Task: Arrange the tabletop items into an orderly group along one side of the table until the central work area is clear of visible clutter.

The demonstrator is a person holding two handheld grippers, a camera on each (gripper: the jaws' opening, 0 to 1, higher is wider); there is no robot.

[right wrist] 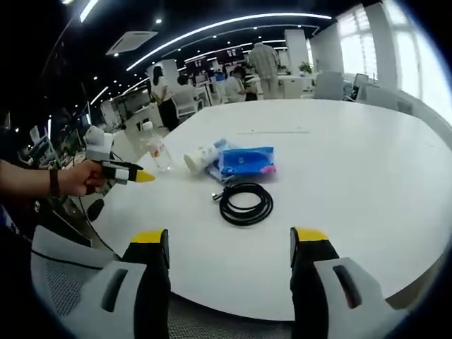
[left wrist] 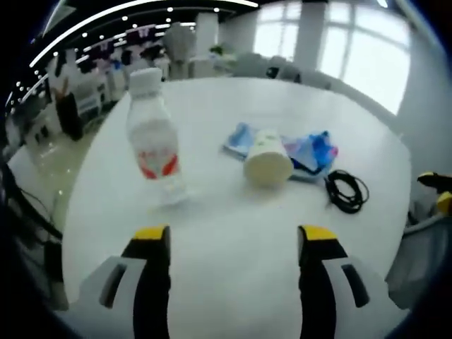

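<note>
Likely light and slippery, the bottle (left wrist: 152, 134) stands upright left of the tipped cup (left wrist: 268, 159) (take its waist); left gripper (left wrist: 233, 244) gapes wide, empty, right gripper (right wrist: 229, 247) likewise.

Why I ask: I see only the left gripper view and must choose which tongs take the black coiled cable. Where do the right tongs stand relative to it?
Observer: The right tongs are open at the near edge of the round white table. The black coiled cable lies straight ahead and is the item nearest to them.
Operator: Any loose end on it?
Observer: Yes, a short tail with a plug sticks out toward the white paper cup lying on its side.
Operator: And where does my side sit?
Observer: A hand holds the left tongs at the table's edge, beside the clear plastic bottle with a white cap.
</note>
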